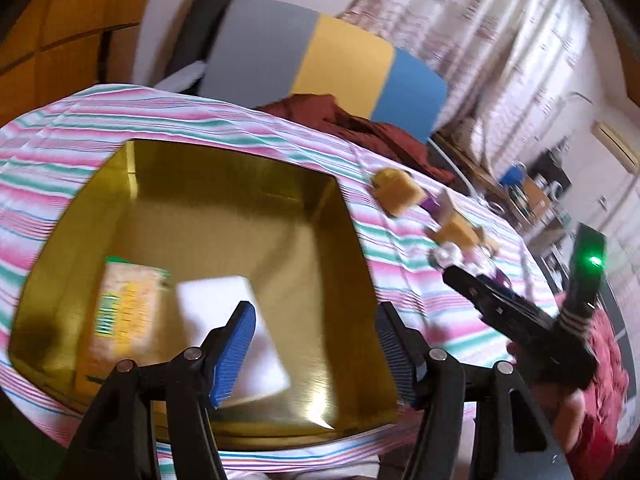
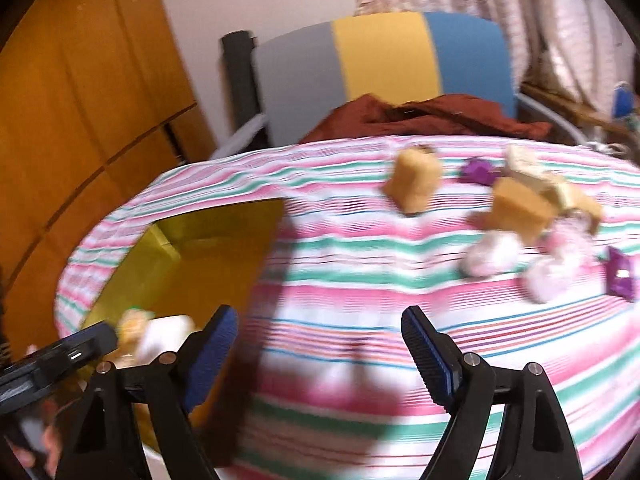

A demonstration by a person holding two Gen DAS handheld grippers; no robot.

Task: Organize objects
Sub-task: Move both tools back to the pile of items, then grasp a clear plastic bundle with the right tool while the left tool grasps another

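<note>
Right gripper [image 2: 320, 354]: blue-padded jaws spread wide, nothing between them, hovering over the pink, green and white striped cloth covering the table [image 2: 360, 272].

Left gripper [image 1: 316, 350]: jaws likewise spread and empty, poised above the near side of the shiny gold square box [image 1: 344, 216], which stands toward the table's left edge.

Box contents: one yellow and green printed packet [image 1: 124, 320] and one flat white rectangular block [image 1: 232, 304], lying side by side on the floor of the box.

Items outstanding, loose on the cloth toward the far right corner: tan cube-shaped block [image 2: 414, 184]; second tan block [image 2: 520, 210] among pale blocks; two whitish-pink soft lumps [image 2: 490, 260]; small purple pieces [image 2: 478, 172]. Blur hides finer detail.

Relation governing the next pick: this cluster lies ahead and to the right of the right gripper, well apart from the box; the right hand is judged the nearer.
</note>
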